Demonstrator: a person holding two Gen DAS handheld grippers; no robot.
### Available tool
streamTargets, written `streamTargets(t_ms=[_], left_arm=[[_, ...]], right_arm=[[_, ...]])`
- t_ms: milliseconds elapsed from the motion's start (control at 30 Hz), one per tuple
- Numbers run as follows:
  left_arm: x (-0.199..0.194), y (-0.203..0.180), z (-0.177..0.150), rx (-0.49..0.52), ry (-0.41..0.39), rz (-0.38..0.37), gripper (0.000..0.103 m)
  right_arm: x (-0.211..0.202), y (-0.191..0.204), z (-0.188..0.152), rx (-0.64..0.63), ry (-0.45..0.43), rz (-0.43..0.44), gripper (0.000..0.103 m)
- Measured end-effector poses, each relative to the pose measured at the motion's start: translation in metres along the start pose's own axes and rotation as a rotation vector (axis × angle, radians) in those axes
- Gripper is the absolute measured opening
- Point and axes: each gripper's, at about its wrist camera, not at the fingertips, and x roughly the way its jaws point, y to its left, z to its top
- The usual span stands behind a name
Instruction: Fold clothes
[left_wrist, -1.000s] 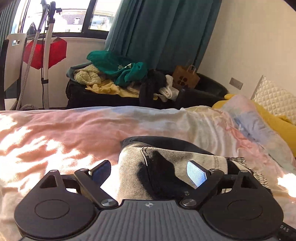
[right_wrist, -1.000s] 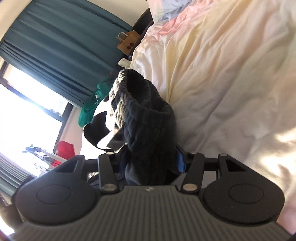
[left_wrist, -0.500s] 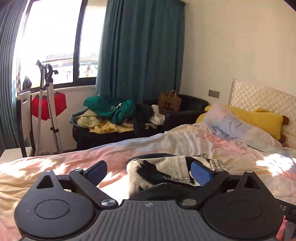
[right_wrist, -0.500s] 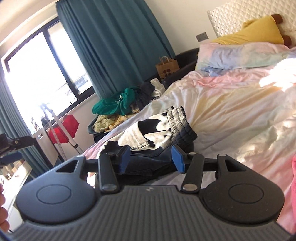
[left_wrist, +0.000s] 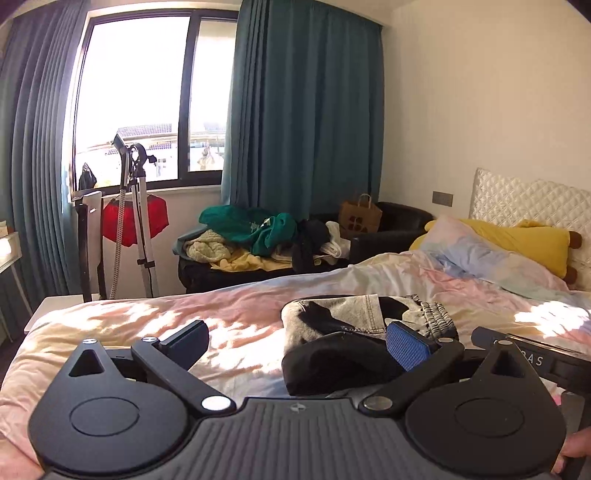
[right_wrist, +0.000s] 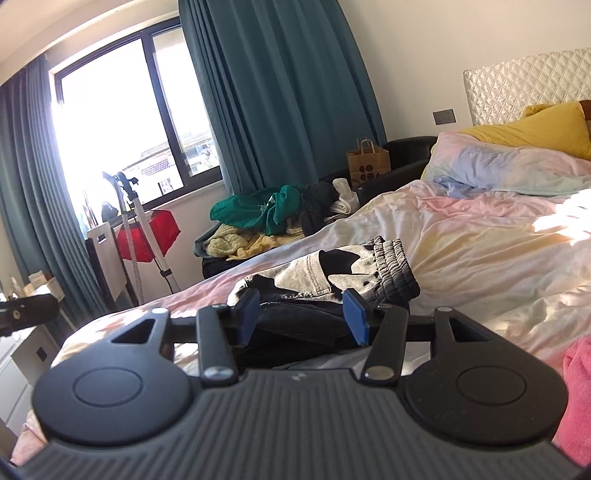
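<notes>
- folded grey-and-black garment lies low in the centre on the bed, apparently finished.
- left gripper jaws wide, holding nothing, clear of the cloth.
- right gripper jaws half open, nothing clamped; the garment lies just beyond.

You have one folded pair of trousers on one bed; two grippers, the left gripper and the right gripper; two pillows, one pastel pillow and one yellow pillow. You also have one window between two teal curtains; one paper bag; one heap of unsorted clothes; one pink item at your right edge.
</notes>
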Motion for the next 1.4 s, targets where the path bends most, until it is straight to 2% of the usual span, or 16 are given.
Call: streamTargets(t_ms=[333,400,533,567,600,667,800,967,1167,1400], left_arm=[[0.027,0.027,-0.028,-0.013,0.065,0.059,0.103],[0.032,0.03,-0.032,-0.013,0.079,0.074,0.103],[0.041,0.034,-0.039,-0.028,0.108,0.069,0.103],[0.042,0.033,-0.04,-0.024,0.111,0.071,0.103],[0.042,0.032,-0.04,-0.02,0.11,0.069,0.103],[0.042,0.03,-0.04,-0.018,0.102,0.06,0.103],[0.043,0.027,-0.041,-0.014,0.099,0.055,0.103],[0.041,0.029,-0.043,-0.029,0.099,0.057,0.103],[0.036,0.028,-0.043,-0.016,0.077,0.093,0.103],[0.033,0.028,-0.046,-0.009,0.061,0.084,0.103]], right_arm=[[0.025,0.025,-0.029,-0.087,0.032,-0.037,0.054],[0.03,0.027,-0.033,-0.108,0.037,-0.059,0.064],[0.035,0.026,-0.035,-0.112,0.056,-0.078,0.065],[0.035,0.025,-0.036,-0.109,0.056,-0.085,0.07],[0.035,0.024,-0.036,-0.109,0.053,-0.094,0.089],[0.034,0.024,-0.037,-0.113,0.038,-0.095,0.098],[0.034,0.027,-0.037,-0.138,0.032,-0.105,0.098],[0.037,0.029,-0.042,-0.153,0.07,-0.095,0.098],[0.035,0.032,-0.044,-0.182,0.061,-0.106,0.098],[0.034,0.031,-0.042,-0.183,0.046,-0.101,0.098]])
